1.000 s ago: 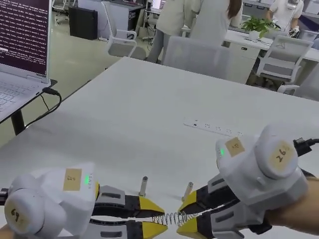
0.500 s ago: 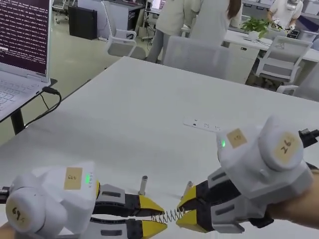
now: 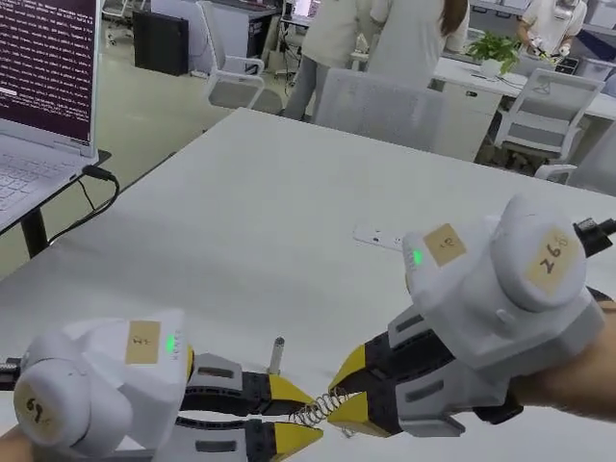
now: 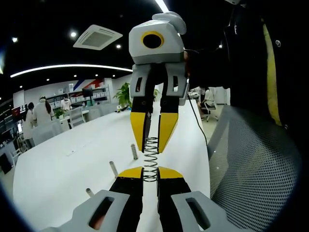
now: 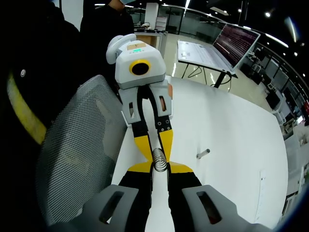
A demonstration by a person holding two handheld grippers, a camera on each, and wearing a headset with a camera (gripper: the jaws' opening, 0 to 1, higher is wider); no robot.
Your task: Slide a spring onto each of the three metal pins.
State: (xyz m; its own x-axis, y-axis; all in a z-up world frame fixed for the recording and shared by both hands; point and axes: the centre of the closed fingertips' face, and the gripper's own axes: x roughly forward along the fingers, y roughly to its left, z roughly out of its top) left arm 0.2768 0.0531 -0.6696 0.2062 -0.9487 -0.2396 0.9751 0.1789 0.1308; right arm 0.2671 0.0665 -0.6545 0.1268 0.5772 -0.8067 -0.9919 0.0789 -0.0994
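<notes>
Two tools: left tool (image 4: 150,174) and right tool (image 5: 161,168). One spring (image 4: 151,155), pinched at either end between them. Three metal pins (image 4: 112,169), upright on the one desk (image 3: 289,212), off to the left of the left tool. Beyond both tools: one laptop (image 3: 38,106), one power strip (image 3: 377,237), one potted plant (image 3: 496,46), at least three white chairs (image 3: 385,108).

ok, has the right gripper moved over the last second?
Yes. The right gripper, shut on the spring, has shifted left toward the upright pin and now covers part of the power strip.
</notes>
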